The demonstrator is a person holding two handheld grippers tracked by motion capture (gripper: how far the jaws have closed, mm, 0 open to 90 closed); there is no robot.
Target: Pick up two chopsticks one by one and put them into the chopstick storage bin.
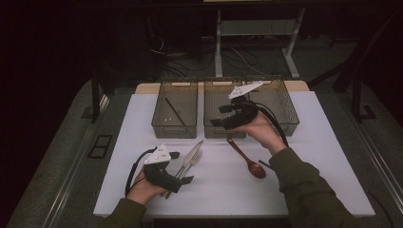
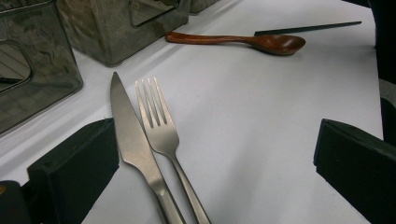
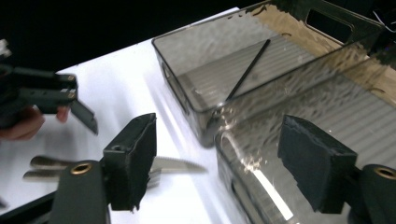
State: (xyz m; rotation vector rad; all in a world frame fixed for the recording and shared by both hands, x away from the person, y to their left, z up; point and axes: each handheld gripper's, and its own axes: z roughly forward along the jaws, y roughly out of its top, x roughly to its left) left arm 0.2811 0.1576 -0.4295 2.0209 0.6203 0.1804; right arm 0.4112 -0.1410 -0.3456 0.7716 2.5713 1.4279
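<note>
A steel knife (image 1: 192, 153) and fork (image 1: 190, 164) lie side by side on the white table at the front left. My left gripper (image 1: 183, 167) stands open around their handles. In the left gripper view the knife (image 2: 133, 140) and fork (image 2: 161, 126) run up between the wide-apart jaws without touching the pads. A brown wooden spoon (image 1: 247, 159) lies at the centre, with a dark chopstick (image 2: 308, 29) just behind it. My right gripper (image 1: 218, 115) hovers open over the front edge of the middle bin (image 1: 223, 130), holding nothing. Another chopstick (image 3: 247, 70) lies in the left bin (image 3: 187, 93).
Three smoky see-through bins stand in a row at the back of the table; the right bin (image 1: 285, 104) is partly behind my right hand. The table edges drop to dark floor on both sides. Bare white surface lies at the front right.
</note>
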